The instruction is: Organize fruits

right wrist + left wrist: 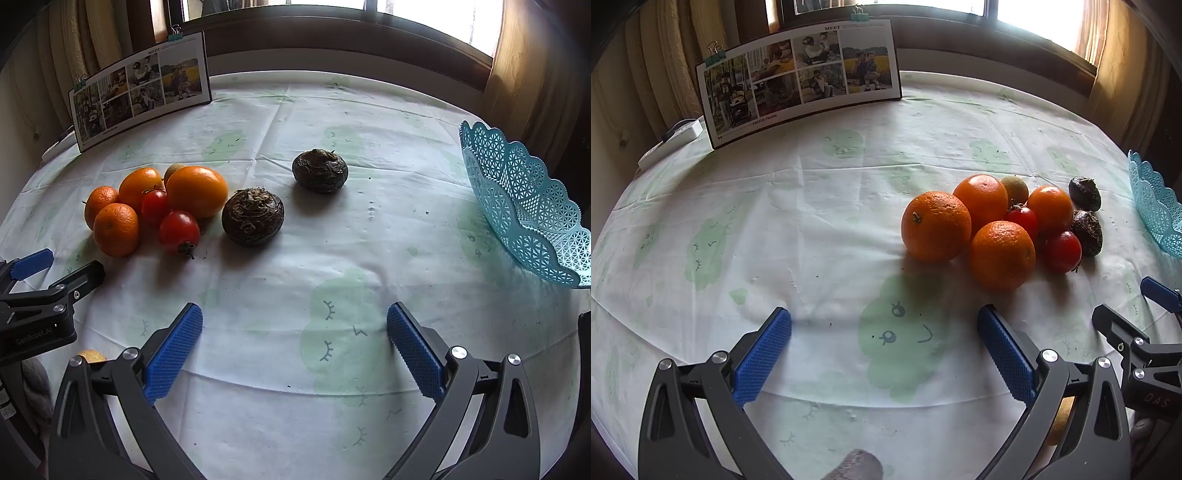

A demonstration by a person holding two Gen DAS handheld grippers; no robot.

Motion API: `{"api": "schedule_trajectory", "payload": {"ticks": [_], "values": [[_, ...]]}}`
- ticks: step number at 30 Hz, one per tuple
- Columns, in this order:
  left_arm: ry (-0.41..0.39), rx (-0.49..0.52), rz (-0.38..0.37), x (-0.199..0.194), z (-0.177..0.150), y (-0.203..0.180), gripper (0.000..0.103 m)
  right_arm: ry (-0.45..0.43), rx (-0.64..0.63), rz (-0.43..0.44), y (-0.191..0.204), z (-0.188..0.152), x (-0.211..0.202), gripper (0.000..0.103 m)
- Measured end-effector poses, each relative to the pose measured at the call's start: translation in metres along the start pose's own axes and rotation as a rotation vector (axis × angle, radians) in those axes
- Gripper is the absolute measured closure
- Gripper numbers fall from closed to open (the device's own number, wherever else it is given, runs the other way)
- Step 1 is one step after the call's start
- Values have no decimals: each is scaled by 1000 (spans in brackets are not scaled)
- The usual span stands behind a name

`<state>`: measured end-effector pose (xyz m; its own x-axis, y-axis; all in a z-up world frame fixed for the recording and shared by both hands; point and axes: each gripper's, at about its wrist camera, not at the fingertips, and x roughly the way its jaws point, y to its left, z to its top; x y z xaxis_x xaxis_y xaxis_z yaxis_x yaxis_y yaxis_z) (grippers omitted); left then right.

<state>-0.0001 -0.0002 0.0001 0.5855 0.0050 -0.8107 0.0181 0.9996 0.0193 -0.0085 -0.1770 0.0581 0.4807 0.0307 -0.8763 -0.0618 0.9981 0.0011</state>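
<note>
step: pre-grasp, nothing picked | left gripper (884, 328) wide open, empty | right gripper (294, 326) wide open, empty | fruits (159, 210) clustered on tablecloth (332, 406), basket (524, 206) far right | next I'd reach nearest dark fruit (253, 217)

Daylight is pouring through the window (436, 18) at my one o'clock, curtains (524, 74) are hanging beside it, and a cloud-printed cloth is covering the counter (295, 258).

basket (1156, 206) chopped off by right edge in left view. kiwi (1015, 189) mostly tucked behind oranges (984, 201). yellowish thing (92, 356) peeking behind right gripper's frame, can't tell what. calendar (801, 79) text too small to read.
</note>
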Motion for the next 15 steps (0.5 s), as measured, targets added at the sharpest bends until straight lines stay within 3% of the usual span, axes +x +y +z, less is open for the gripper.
{"api": "schedule_trajectory", "payload": {"ticks": [15], "values": [[17, 11, -7, 1, 2, -3, 5, 12, -21, 31, -3, 3, 2, 2]]}}
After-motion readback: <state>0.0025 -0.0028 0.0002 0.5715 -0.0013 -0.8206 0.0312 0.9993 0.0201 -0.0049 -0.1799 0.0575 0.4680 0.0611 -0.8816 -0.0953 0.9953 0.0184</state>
